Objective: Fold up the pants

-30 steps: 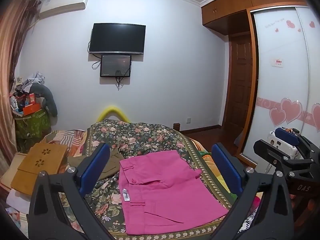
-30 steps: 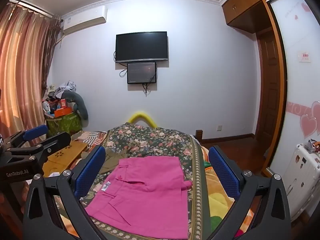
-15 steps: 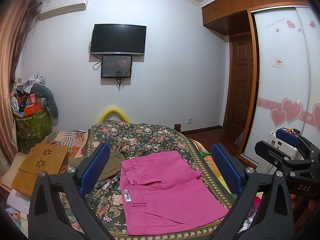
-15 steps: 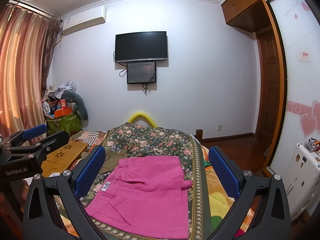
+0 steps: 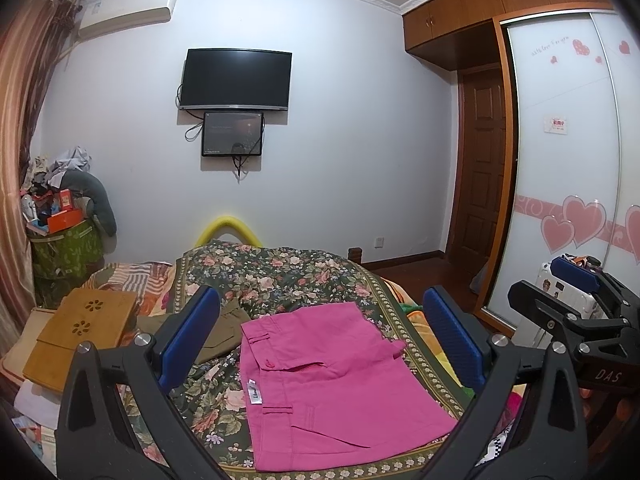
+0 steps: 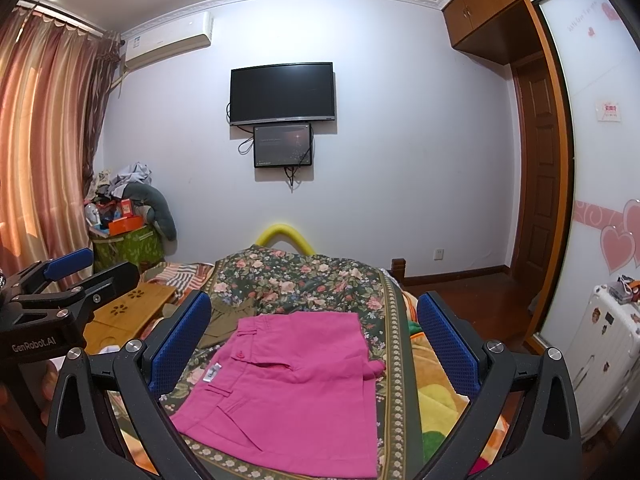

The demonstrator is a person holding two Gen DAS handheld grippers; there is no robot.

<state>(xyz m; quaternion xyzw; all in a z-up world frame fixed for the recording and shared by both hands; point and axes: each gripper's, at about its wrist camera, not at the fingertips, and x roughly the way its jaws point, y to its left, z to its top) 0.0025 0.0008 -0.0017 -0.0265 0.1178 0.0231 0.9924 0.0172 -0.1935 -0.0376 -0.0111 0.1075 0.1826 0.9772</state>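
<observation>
Almost nothing has moved since a second ago; the left view has only slid a tiny bit, so the pink pants sit a little more to the right in it. The left hand-held gripper (image 5: 320,340) is held up above the near end of the bed, its two blue fingers (image 5: 191,336) spread wide apart with nothing between them. The right hand-held gripper (image 6: 314,340) is just the same: wide open and holding nothing. Below them the pink pants (image 5: 324,380) lie folded flat on the flowery bedspread (image 5: 288,272), with the waistband and a small white tag to the left. Just beside the pants, on the left, lies a brown-green piece of clothing (image 5: 222,332). Further left sits a wooden lap tray (image 5: 80,336). At the far end of the bed a yellow foam tube (image 5: 228,228) curves up. On the far wall hang a dark TV (image 5: 236,80) and a smaller screen (image 5: 233,134) under it.
</observation>
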